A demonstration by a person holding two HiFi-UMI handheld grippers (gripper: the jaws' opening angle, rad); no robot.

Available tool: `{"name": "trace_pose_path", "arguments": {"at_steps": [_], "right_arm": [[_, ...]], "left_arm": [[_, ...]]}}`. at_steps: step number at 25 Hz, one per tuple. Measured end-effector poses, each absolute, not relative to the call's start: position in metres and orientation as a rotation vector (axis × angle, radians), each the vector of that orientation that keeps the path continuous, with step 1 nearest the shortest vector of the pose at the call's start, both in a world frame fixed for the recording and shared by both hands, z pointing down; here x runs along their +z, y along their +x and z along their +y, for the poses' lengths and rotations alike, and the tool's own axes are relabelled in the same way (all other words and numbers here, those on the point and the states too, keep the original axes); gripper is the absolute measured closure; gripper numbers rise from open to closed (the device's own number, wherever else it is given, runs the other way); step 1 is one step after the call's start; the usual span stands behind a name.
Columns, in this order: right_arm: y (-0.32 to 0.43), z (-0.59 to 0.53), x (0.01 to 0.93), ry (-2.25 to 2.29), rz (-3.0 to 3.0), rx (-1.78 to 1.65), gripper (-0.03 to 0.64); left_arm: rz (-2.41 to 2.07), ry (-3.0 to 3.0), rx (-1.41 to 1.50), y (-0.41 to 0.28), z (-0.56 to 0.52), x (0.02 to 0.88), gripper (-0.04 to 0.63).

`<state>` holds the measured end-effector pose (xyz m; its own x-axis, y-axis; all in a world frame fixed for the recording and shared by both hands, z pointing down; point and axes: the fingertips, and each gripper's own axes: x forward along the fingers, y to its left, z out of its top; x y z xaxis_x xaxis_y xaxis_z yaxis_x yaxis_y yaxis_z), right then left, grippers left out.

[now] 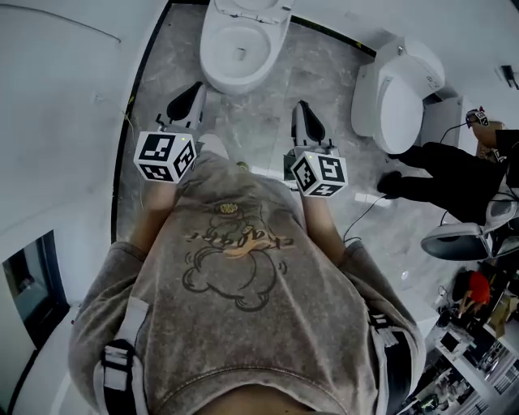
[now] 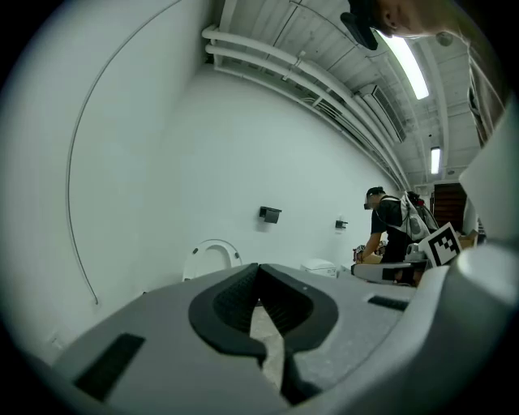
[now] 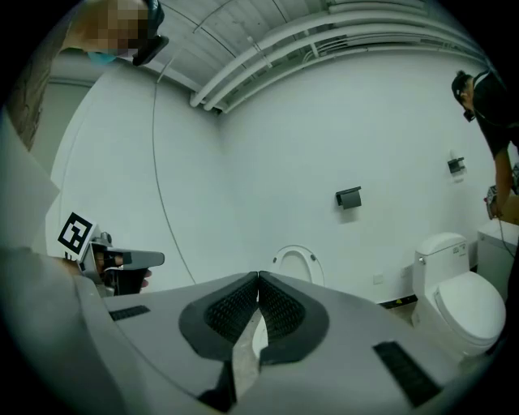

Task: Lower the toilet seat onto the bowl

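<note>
- Toilet seat (image 1: 246, 6): stands raised against the tank end at 12 o'clock in the head view. In both gripper views it shows as an upright white ring near the wall (image 2: 212, 242) (image 3: 296, 249).
- Bowl (image 1: 212, 69): open, its rim bare, nothing resting on it.
- Task status: not begun as far as can be seen. The seat is up and neither tool touches it. The reach, the contact and the lowering are all left to do.
- Left gripper (image 1: 193, 93): at about 11 o'clock, short of the bowl, jaws clenched together on nothing (image 2: 259, 267).
- Right gripper (image 1: 304, 112): at about 1 o'clock, likewise closed and empty (image 3: 258, 275), apart from the bowl.
- Second toilet (image 1: 401, 93): at 2 o'clock, lid down.
- Another person (image 1: 454, 174): at 3 o'clock, well apart.
</note>
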<state>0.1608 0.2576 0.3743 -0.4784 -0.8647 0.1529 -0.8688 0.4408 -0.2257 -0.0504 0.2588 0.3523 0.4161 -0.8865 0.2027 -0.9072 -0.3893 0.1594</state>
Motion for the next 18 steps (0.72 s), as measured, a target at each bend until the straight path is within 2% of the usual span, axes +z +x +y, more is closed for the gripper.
{"name": "trace_pose_path", "arguments": {"at_steps": [8,18], "right_arm": [[0.165,0.213,0.384,1.607,-2.644,0.438,0.589],[0.122,0.077,0.382,1.602,-2.66,0.454,0.589]], "left_arm": [[-1.554,2.44,0.109,-0.048,0.21,0.362,0.586],[-1.504,2.469,0.099,-0.076,0.064,0.353,0.586]]}}
